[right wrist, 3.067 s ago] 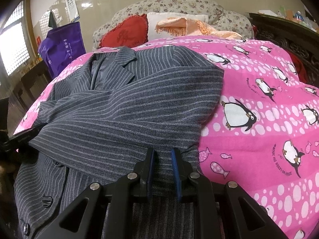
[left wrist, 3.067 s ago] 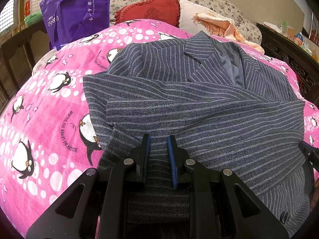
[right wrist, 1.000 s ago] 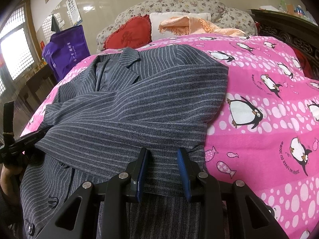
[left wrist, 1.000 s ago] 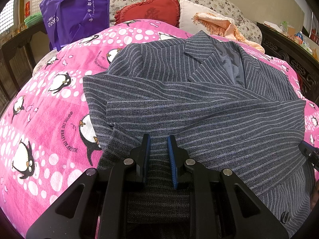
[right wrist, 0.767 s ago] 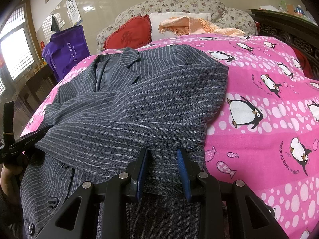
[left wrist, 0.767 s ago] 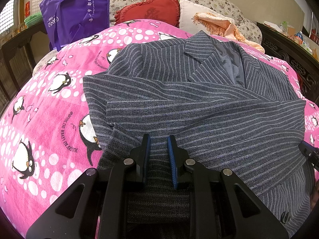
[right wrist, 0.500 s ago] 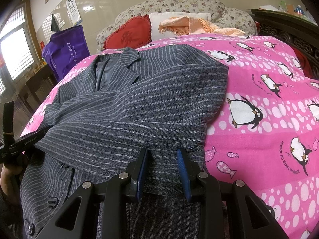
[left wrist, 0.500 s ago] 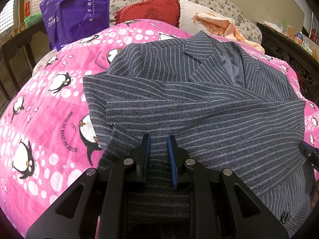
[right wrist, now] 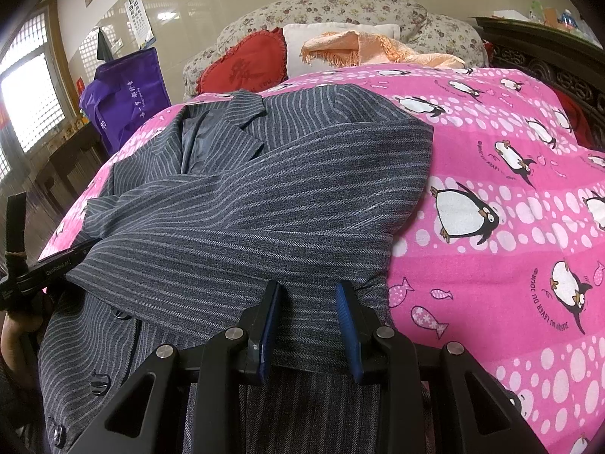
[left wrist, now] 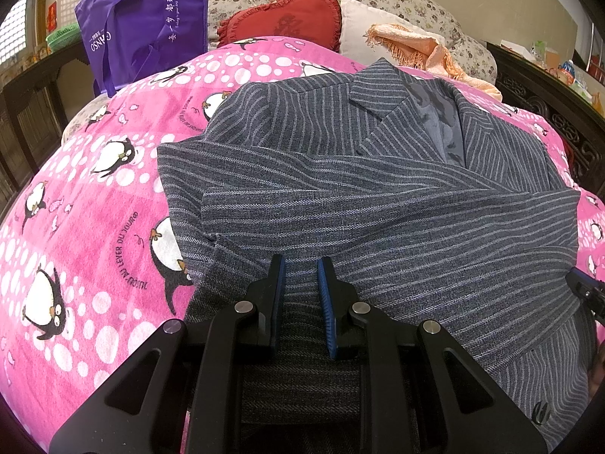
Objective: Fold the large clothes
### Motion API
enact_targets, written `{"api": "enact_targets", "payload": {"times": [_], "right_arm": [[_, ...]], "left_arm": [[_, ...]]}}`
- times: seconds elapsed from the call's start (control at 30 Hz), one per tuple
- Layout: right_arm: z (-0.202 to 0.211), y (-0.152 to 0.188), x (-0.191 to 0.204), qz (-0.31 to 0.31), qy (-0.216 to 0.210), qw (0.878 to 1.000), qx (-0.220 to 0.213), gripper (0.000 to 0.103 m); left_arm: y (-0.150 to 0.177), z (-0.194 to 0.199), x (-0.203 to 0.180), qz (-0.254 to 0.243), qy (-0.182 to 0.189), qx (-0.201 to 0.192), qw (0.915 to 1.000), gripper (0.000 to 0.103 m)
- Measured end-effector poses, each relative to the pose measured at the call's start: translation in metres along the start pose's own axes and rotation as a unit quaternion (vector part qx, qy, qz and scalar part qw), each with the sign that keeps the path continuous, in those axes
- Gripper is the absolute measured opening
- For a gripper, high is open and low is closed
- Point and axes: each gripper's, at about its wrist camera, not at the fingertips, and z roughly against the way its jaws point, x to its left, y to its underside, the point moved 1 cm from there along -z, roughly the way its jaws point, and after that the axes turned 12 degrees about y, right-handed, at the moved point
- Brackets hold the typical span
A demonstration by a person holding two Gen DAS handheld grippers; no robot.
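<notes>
Jacket (left wrist: 378, 204) lengthwise, collar (left wrist: 382, 90) toward pillows (left wrist: 287, 19)

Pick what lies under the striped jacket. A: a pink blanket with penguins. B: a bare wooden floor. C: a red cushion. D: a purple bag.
A: the jacket is spread flat on the pink penguin blanket, which shows around its edges in both views.

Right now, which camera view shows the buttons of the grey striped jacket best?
The right wrist view: three dark buttons show down the front edge of the jacket, at lower left. The left wrist view shows only one button, near the lower right rim.
</notes>
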Motion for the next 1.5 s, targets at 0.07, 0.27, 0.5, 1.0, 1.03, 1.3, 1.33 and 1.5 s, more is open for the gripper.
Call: {"api": "enact_targets", "payload": {"times": [0.07,0.27,0.5,1.0,1.03,1.3,1.33,1.5], "right_arm": [[0.000,0.000,0.000,0.000,0.000,1.000,0.000,0.029],[0.000,0.000,0.000,0.000,0.000,1.000,0.000,0.029],[0.000,0.000,0.000,0.000,0.000,1.000,0.000,0.029],[0.047,-0.009,-0.010,-0.003,0.022,1.000,-0.014,0.029],[0.057,-0.008,-0.012,0.003,0.026,1.000,-0.014,0.029],[0.141,0.052,-0.036,0.050,-0.008,0.999,-0.005,0.029],[0.149,0.065,-0.038,0.053,-0.017,0.998,0.001,0.029],[0.165,0.121,-0.024,0.088,-0.051,0.995,0.025,0.029]], "left_arm": [[0.000,0.000,0.000,0.000,0.000,0.000,1.0000,0.017],[0.000,0.000,0.000,0.000,0.000,0.000,1.0000,0.017],[0.000,0.000,0.000,0.000,0.000,0.000,1.0000,0.017],[0.000,0.000,0.000,0.000,0.000,0.000,1.0000,0.017],[0.000,0.000,0.000,0.000,0.000,0.000,1.0000,0.017],[-0.004,0.004,0.005,-0.005,0.019,0.019,0.9996,0.017],[-0.006,0.010,0.007,-0.007,0.022,0.027,0.9994,0.017],[0.005,0.080,0.005,-0.016,0.052,0.031,0.9980,0.042]]}}
